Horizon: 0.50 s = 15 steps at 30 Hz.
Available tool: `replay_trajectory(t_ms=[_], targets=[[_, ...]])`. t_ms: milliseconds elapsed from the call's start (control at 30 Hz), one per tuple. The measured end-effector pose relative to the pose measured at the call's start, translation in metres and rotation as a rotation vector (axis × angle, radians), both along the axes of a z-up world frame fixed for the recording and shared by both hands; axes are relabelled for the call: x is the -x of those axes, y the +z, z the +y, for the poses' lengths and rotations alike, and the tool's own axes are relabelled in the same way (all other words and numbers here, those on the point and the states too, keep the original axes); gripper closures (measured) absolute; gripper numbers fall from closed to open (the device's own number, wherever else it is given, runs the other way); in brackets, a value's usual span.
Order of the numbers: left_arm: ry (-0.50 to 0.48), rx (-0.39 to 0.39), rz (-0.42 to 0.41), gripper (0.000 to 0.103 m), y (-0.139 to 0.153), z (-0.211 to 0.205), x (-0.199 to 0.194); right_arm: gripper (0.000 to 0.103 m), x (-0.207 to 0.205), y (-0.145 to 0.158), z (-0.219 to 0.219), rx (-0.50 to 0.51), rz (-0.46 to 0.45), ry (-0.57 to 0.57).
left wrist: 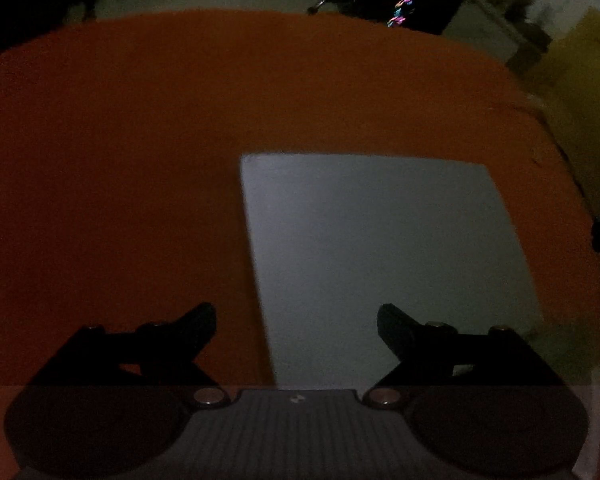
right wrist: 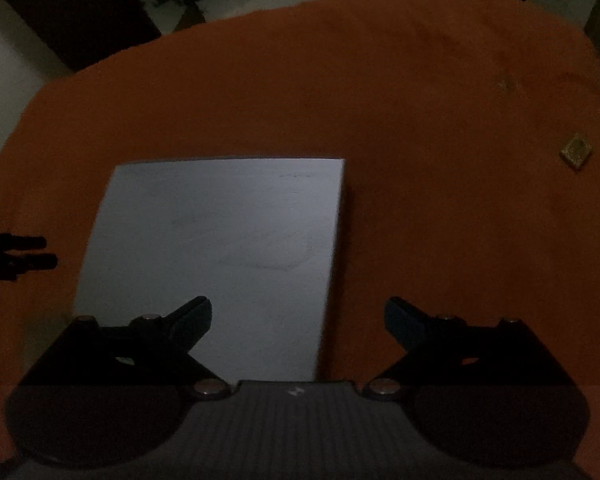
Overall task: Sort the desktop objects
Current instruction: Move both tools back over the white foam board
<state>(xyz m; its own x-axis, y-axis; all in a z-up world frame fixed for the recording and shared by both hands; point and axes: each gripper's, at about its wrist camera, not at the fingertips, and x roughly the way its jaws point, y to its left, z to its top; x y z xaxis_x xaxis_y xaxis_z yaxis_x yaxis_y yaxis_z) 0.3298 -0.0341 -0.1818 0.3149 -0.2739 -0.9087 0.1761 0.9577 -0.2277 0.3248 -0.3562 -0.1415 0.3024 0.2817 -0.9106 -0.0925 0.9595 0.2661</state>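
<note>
Dim room, orange tablecloth [left wrist: 140, 140] over the whole table.

Item: pale grey flat sheet [left wrist: 380, 248], lying flat on the cloth; centre-right of the left wrist view, centre-left of the right wrist view.

Item: small yellowish square piece [right wrist: 575, 151], right edge of the right wrist view, well apart from the sheet.

Left gripper [left wrist: 296, 320]: jaws wide, nothing between them, above the sheet's left edge.

Right gripper [right wrist: 298, 314]: jaws wide, empty, above the sheet's right edge.
</note>
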Motion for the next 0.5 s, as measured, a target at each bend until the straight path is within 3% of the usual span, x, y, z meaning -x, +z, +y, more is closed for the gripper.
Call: replay_trajectory(t_ms=[200,500], targets=[[0.023,0.016,0.044,0.016,-0.032,0.01,-0.027,0.007,-0.03,-0.022,-0.005,0.004,0.066,-0.017],[-0.024,0.043,0.044,0.016,-0.048,0.011,-0.036,0.007,-0.065,-0.042,-0.002,0.024,0.117,0.0]])
